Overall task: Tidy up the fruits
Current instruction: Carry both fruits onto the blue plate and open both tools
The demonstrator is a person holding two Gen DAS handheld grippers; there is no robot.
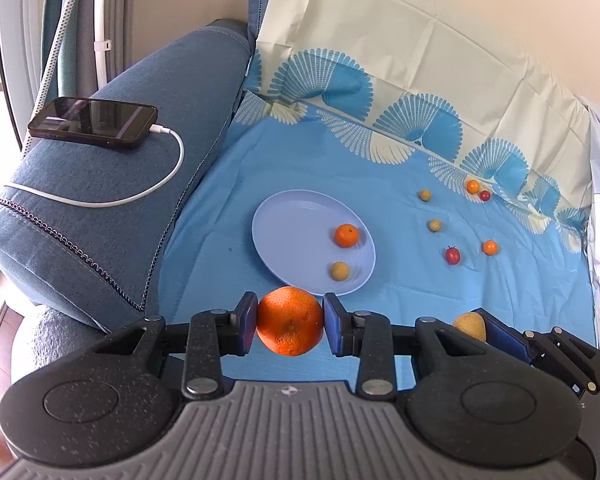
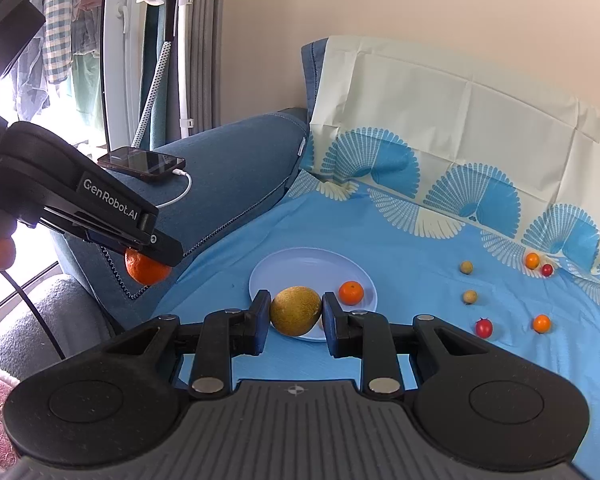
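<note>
I have a fruit in each hand and I judge this to be the carry step, with both loads just short of the plate (image 1: 284, 216). My left gripper (image 1: 290, 322) is clamped on a large orange (image 1: 290, 320), held clear of the blue cloth (image 1: 340, 160) at the plate's near edge. My right gripper (image 2: 296, 312) is clamped on a tan round fruit (image 2: 296, 311), hanging over the plate's near rim in its own view. On the plate lie a small orange (image 1: 347, 235) and a small tan fruit (image 1: 340, 271), both toward its right side. To the right of the plate, well apart from it, six small fruits lie scattered on the cloth: two tan, two orange, two red. Next, I think, each gripper must come forward over the bare left part of the plate, sink low and open gently, since round fruit will roll and could knock the two already there.
</note>
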